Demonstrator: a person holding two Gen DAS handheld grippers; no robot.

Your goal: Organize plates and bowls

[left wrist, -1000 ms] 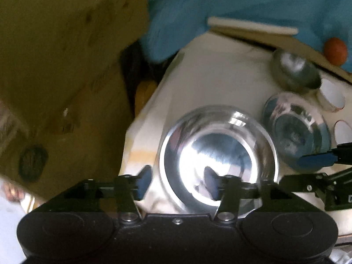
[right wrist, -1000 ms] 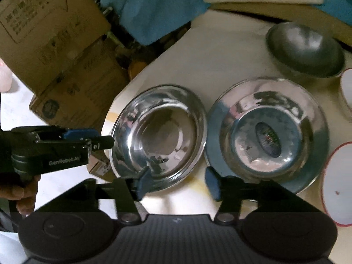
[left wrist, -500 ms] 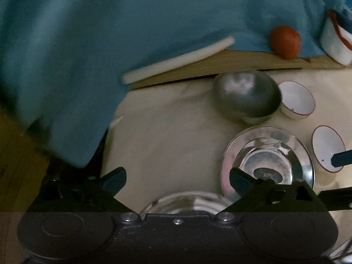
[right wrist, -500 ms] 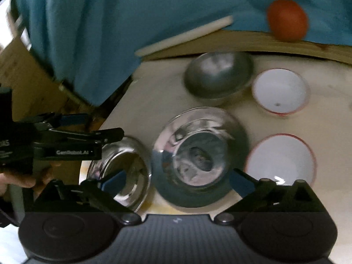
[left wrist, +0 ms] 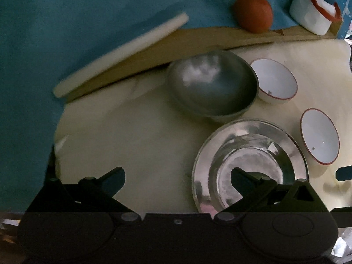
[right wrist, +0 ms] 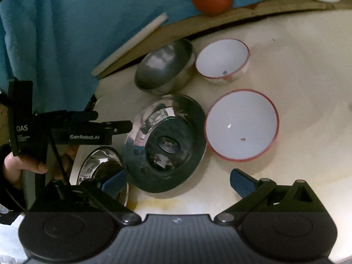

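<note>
A steel plate with a steel bowl in it (right wrist: 166, 144) sits mid-table; it also shows in the left wrist view (left wrist: 249, 165). A second steel plate (right wrist: 99, 169) lies at the table's left edge. A deep steel bowl (left wrist: 212, 88) (right wrist: 164, 67) stands behind. Two white red-rimmed bowls (right wrist: 242, 125) (right wrist: 222, 58) stand to the right, also in the left wrist view (left wrist: 320, 136) (left wrist: 274, 81). My left gripper (left wrist: 178, 176) is open and empty over the table; it shows in the right wrist view (right wrist: 110, 126). My right gripper (right wrist: 177, 181) is open and empty above the plate's near edge.
A cream cloth covers the table (left wrist: 132, 132). Behind it lie a cardboard strip (left wrist: 198, 39), a white rod (left wrist: 121, 55), blue fabric (left wrist: 88, 11), an orange ball (left wrist: 253, 13) and a white red-trimmed container (left wrist: 314, 11).
Both grippers have opened wide and pulled up and back. The left one has swung right, off the left steel plate, which has left its view.
</note>
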